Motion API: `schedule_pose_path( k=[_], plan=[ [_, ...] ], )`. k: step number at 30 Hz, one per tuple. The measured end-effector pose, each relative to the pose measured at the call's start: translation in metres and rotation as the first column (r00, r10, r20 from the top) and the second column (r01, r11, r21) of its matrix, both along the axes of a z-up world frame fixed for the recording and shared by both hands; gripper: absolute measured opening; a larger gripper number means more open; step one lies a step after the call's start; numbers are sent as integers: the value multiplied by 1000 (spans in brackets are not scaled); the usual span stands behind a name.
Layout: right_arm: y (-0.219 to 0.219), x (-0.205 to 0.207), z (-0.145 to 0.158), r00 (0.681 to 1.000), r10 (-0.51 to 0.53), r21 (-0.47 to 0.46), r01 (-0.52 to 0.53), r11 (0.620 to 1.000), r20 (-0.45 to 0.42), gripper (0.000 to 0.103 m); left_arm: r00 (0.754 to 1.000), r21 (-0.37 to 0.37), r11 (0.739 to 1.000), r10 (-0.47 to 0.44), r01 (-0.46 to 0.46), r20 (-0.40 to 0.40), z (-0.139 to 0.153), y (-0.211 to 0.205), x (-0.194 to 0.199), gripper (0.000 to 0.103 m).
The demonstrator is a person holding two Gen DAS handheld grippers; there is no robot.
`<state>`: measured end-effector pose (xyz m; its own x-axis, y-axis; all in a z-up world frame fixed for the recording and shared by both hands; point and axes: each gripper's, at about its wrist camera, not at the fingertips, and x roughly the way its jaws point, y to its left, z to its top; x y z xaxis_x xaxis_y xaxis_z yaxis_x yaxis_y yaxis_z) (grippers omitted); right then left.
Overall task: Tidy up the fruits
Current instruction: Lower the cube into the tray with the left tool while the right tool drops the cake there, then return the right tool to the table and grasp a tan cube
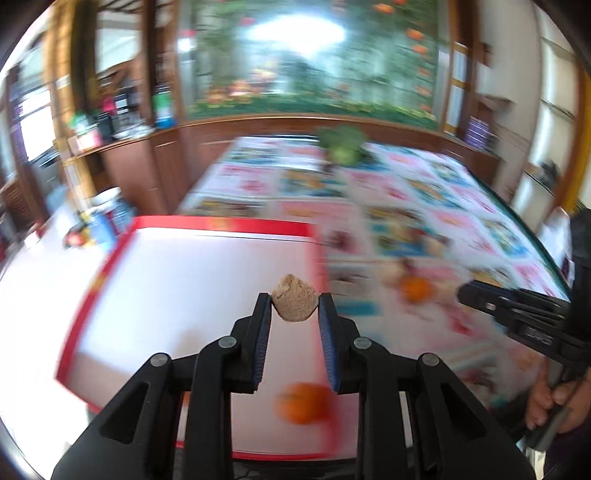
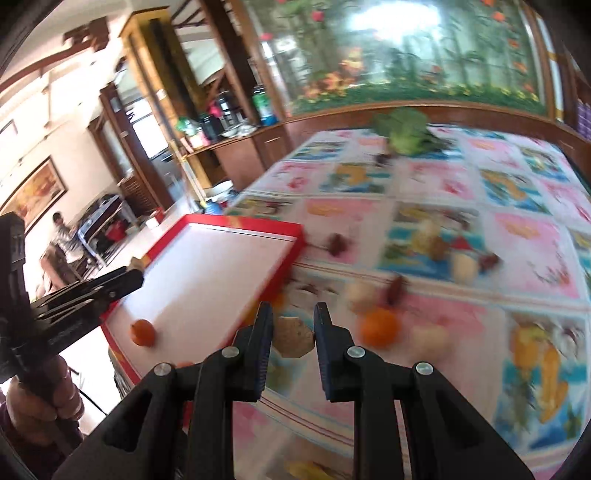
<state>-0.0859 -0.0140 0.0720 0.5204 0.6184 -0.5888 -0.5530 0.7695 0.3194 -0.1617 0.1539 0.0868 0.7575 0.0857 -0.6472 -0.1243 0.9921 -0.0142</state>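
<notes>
- Tray [image 1: 207, 280], red-rimmed and white, lies at the tablecloth's [image 2: 461, 192] edge; one orange [image 1: 304, 402] sits inside it.
- Left gripper [image 1: 294, 301] pinches a tan walnut [image 1: 294, 302] above the tray.
- Right gripper [image 2: 293, 334] clamps a second tan walnut [image 2: 293, 338] just beside the tray, near another orange [image 2: 380, 326].

Bright daylight, white glare on the glass panel [image 1: 299, 35], heavy motion blur, edges bent by fisheye.

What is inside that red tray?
One small orange fruit lies on the white floor of the red tray. The left claw, holding a brown lumpy fruit above it, hides part of the floor.
</notes>
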Motion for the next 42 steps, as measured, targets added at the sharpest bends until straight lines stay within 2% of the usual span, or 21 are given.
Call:
schedule_pose_path(
  k=[5,10,19,23,26,28,30,32,35,37,39,42],
  plan=[
    [69,11,5,995,98,-37,-98,994,2,21,993,9,993,121,-121,-9,-5,57,7,28],
    [126,27,-7,989,142,-106,-147,983,-51,21,984,16,986,164,-164,-68,-22,89,24,28],
    [170,21,-28,976,181,-203,-204,958,-125,21,963,-13,978,205,-210,-176,-54,127,28,28],
    [176,18,-35,971,179,-236,-214,948,-161,22,957,-15,975,214,-221,-194,-56,130,23,28],
    [173,20,-36,967,173,-227,-214,950,-186,23,951,-15,972,226,-235,-211,-58,133,23,29],
    [166,19,-31,968,170,-199,-206,958,-183,26,946,-27,968,237,-249,-221,-59,136,24,40],
    [154,18,-23,970,175,-156,-202,967,-170,30,942,-16,964,255,-265,-218,-57,136,22,67],
    [139,14,-14,976,169,-115,-186,976,-141,34,940,3,959,280,-285,-195,-52,134,17,76],
    [115,11,-4,985,148,-76,-155,985,-90,34,946,38,957,292,-289,-143,-38,123,11,77],
    [88,10,3,991,121,-35,-123,992,-62,35,951,29,959,283,-282,-120,-31,116,7,78],
    [62,10,7,997,75,-23,-76,997,-34,38,960,21,967,256,-256,-108,-26,104,6,82],
    [23,11,7,1000,7,-17,-7,1000,-14,41,978,28,983,184,-183,-93,-20,74,4,82]
  ],
)
